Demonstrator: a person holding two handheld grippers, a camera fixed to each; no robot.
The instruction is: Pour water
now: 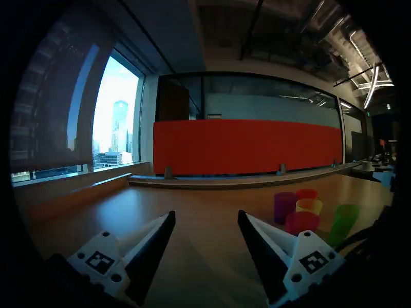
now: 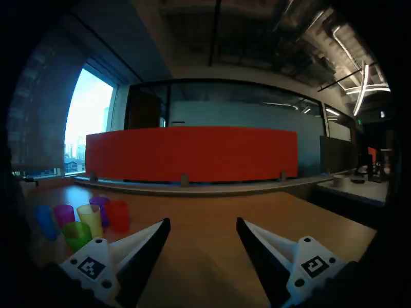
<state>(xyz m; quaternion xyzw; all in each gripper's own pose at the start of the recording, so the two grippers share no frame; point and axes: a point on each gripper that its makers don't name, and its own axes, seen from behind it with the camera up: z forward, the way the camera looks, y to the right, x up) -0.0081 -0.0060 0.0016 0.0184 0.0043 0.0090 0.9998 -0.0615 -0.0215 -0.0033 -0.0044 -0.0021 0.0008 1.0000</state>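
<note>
While both are spread wide over the wooden table (image 1: 216,195) with nothing between their fingers, the left hand-held gripper (image 1: 206,214) has the upright cups (image 1: 302,222), mouths up, clustered to its right. The right hand-held gripper (image 2: 203,220) has them to its left, a blue cup (image 2: 45,220) among them. Beyond stands a red partition (image 2: 190,154).
</note>
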